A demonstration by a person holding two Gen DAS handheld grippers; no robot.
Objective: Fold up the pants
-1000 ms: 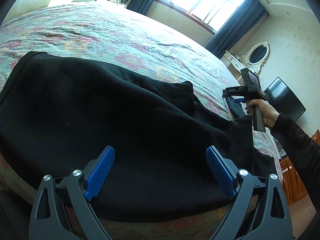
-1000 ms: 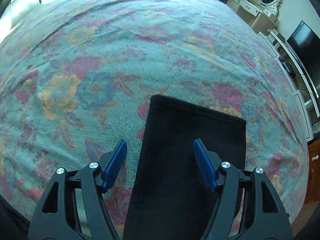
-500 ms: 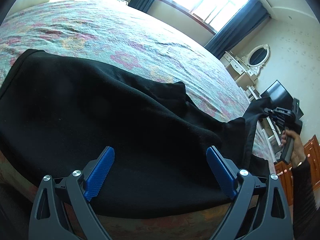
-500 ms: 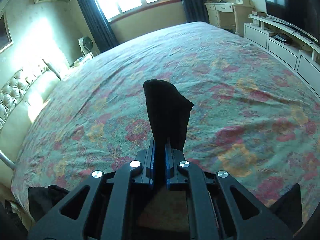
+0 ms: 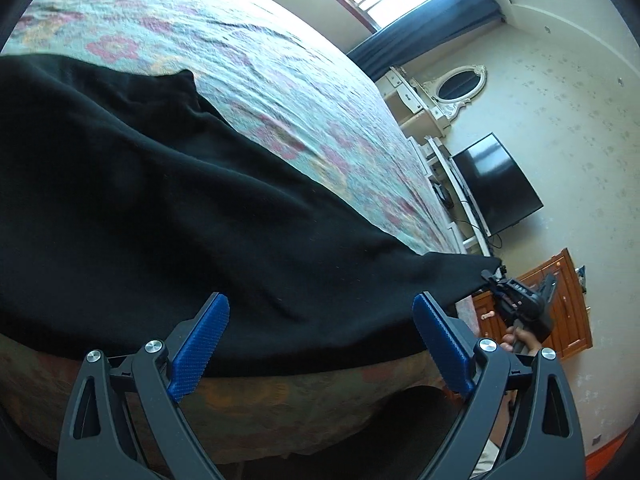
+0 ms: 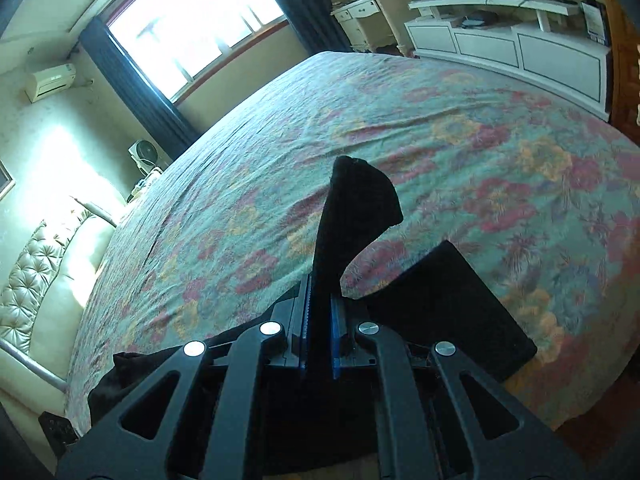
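Holding a pinch of black pants [image 6: 352,208] in my right gripper [image 6: 320,336] is basically the whole story in the right wrist view: the blue pads are clamped nearly together with a strip of fabric standing up between them, its loose end flopping over past the tips. Off to the right, another flat black piece of the pants [image 6: 452,304] lies on the floral bedspread [image 6: 520,140], and a dark bunch of cloth peeks out low on the left. My guess is I'm gripping a leg end so I can carry it across and lay it over the rest for a fold.

Over in the left wrist view, my left gripper [image 5: 320,344] has its jaws spread wide with nothing between the pads. It hovers at the near edge of the bed, above the big spread of pants [image 5: 160,208] that covers the near part of the mattress and hangs a little over the side. I reckon it's waiting there to pin or grab this end while the other one pulls.

What this view adds: you can see the right gripper [image 5: 494,280] from outside, held in a hand [image 5: 520,340] off the side of the bed, with the fabric stretched in a taut line out to it. The right view can't show that tension, but it does show the clamp up close, which from here is too small to make out.
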